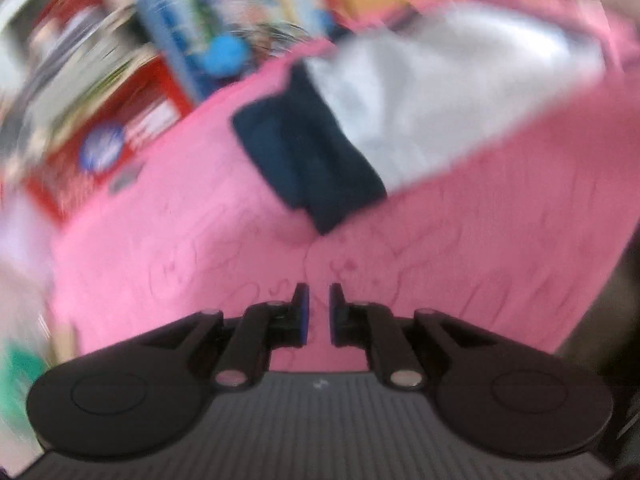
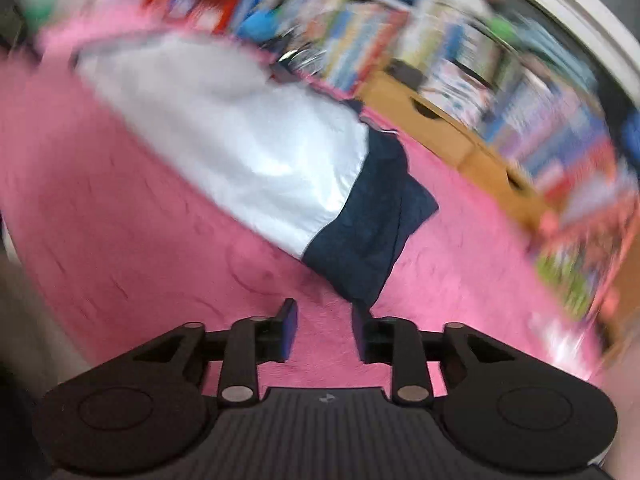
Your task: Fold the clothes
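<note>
Close to each camera, at the bottom of the frame, sits a black tool with two fingers. Both pictures are blurry.

Under everything is a big pink blanket (image 1: 480,240) that fills the middle of both views. It looks soft and fuzzy.

On the blanket lies a shirt (image 2: 240,144) with a white body and dark blue sleeves (image 2: 360,232). In the left view it is in the upper middle and right. In the right view it runs from the upper left down to the middle. It looks light, thin and floppy, so it should bend easily and may slide or bunch on the blanket. A good place to grab is likely an edge or a sleeve corner, not the flat middle.

Behind it, along the top, are bright boxes (image 1: 112,136) and books (image 2: 460,52).

Left gripper (image 1: 319,300) is only a little open and holds nothing. It hangs over bare blanket, near the sleeve tip.

Right gripper (image 2: 323,316) is open wider and also holds nothing. One dark blue sleeve corner sits just by its right-hand finger; I cannot tell if they touch.
</note>
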